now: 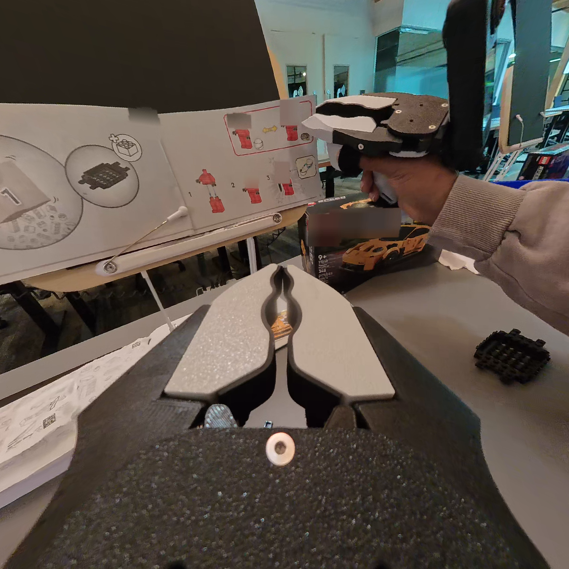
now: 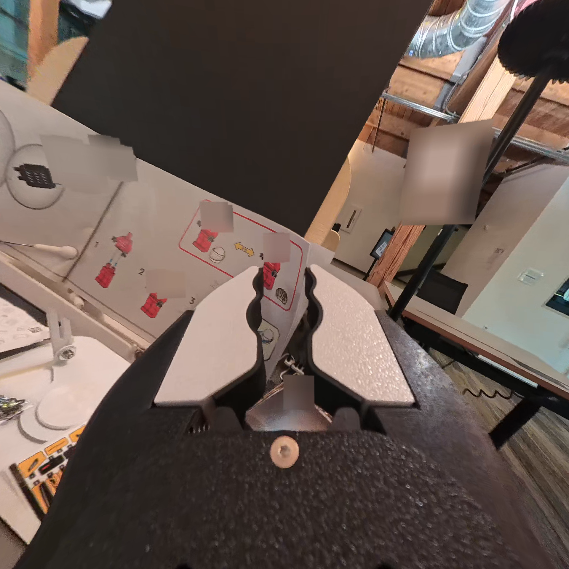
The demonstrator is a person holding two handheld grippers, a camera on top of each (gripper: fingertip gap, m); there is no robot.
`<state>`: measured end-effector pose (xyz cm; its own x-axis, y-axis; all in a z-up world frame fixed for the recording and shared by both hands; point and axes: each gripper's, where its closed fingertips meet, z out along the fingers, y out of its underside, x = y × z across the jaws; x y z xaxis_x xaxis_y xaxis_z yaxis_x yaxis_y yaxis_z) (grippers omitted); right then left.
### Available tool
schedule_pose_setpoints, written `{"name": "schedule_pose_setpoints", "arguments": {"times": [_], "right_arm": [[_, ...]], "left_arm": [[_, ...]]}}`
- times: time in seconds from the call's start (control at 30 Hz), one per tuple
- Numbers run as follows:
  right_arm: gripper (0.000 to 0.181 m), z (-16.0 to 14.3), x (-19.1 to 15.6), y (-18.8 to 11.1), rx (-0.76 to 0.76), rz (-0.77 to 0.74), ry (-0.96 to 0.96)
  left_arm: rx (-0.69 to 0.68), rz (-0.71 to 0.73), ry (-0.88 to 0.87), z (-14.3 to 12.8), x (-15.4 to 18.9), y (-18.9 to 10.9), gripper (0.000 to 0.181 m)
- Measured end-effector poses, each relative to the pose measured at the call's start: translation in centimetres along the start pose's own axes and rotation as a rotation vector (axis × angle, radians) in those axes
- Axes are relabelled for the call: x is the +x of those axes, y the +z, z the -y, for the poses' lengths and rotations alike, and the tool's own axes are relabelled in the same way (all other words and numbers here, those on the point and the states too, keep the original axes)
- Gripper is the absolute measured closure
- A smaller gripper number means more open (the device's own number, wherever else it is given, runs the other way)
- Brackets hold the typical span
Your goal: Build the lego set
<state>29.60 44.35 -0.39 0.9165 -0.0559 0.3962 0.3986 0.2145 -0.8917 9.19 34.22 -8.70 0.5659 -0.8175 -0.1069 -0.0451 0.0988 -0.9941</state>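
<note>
Left wrist view shows my left gripper (image 1: pixel 282 271) held low over the grey table (image 1: pixel 431 323), its two pale fingers closed tip to tip with nothing between them. To its right on the table lies a black Lego base (image 1: pixel 512 355): a flat, studded plate, roughly square, with small lugs jutting from its edges, tilted slightly and lying alone. Behind the fingertips stands the set's box (image 1: pixel 354 246), dark, with an orange sports car pictured on its front. The booklet (image 1: pixel 154 184) lies open on a wooden stand (image 1: pixel 191 243), held by a thin wire arm; its pages show the same black plate in a circle and red minifigure parts in numbered steps. At my left lies a white printed bag (image 1: pixel 46 415). My right hand (image 1: pixel 409 191), in a beige sleeve, holds the right gripper (image 1: pixel 308 121) up at the booklet's right edge.

In the right wrist view, my right gripper (image 2: pixel 283 271) is parted, and the page's outer edge (image 2: pixel 297 295) stands in the gap; whether a finger touches the paper I cannot tell. A sticker sheet (image 2: pixel 40 471) with orange and black shapes lies at lower left.
</note>
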Motion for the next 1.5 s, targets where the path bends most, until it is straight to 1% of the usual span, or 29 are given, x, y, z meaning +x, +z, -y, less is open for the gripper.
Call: {"name": "schedule_pose_setpoints", "arguments": {"times": [0.13, 0.27, 0.3, 0.33, 0.43, 0.47, 0.53, 0.67, 0.73, 0.93, 1.07, 1.17, 1.3, 1.37, 1.5], "right_arm": [[0.158, 0.8, -0.8, -0.7, 0.052, 0.034, 0.010], [0.161, 2.0, -2.4, -1.2, 0.119, 0.146, 0.049], [0.161, 2.1, -2.5, -1.1, 0.122, 0.154, 0.053], [0.159, 1.8, -2.5, -0.9, 0.108, 0.161, 0.057], [0.152, -0.8, -1.6, 0.1, -0.018, 0.143, 0.092], [0.153, -1.5, -1.5, 0.2, -0.029, 0.154, 0.116], [0.161, -2.7, -1.2, 0.2, -0.060, 0.142, 0.144], [0.168, -4.8, -0.3, -0.2, -0.109, 0.059, 0.148], [0.174, -5.2, -0.1, -0.5, -0.113, 0.042, 0.160], [0.178, -4.6, -0.2, -0.9, -0.128, 0.020, 0.191], [0.179, -3.7, -0.8, -1.3, -0.097, 0.087, 0.329], [0.179, -2.7, -1.7, -1.7, -0.045, 0.165, 0.402], [0.178, -1.7, -3.2, -2.2, 0.017, 0.265, 0.365], [0.177, -1.5, -3.6, -2.3, 0.027, 0.283, 0.323], [0.177, -1.1, -4.3, -2.5, 0.052, 0.300, 0.263]], "left_arm": [[-0.005, -0.017, 0.007, 0.6, 0.3, 1.1, 0.181], [0.010, -0.058, -0.003, 2.9, 0.7, 3.1, 0.177], [0.012, -0.071, -0.006, 3.6, 0.9, 3.8, 0.176], [0.010, -0.085, -0.010, 4.2, 1.1, 4.4, 0.174], [0.023, -0.108, -0.011, 5.7, 1.7, 6.0, 0.173], [0.022, -0.112, -0.004, 6.0, 1.8, 6.4, 0.174], [0.020, -0.118, 0.006, 6.4, 2.1, 7.5, 0.174], [-0.026, -0.123, 0.032, 6.3, 1.7, 10.0, 0.173], [-0.038, -0.116, 0.040, 6.2, 1.3, 11.1, 0.173], [-0.075, -0.065, 0.074, 5.3, -0.2, 14.1, 0.170], [-0.107, -0.083, 0.060, 4.5, -0.3, 15.8, 0.162], [-0.123, -0.124, 0.042, 4.8, 0.1, 17.2, 0.157], [-0.093, -0.201, -0.038, 6.3, 1.7, 18.8, 0.152], [-0.075, -0.224, -0.082, 6.9, 2.3, 19.4, 0.151], [-0.087, -0.230, -0.109, 6.8, 3.0, 20.4, 0.151]]}}
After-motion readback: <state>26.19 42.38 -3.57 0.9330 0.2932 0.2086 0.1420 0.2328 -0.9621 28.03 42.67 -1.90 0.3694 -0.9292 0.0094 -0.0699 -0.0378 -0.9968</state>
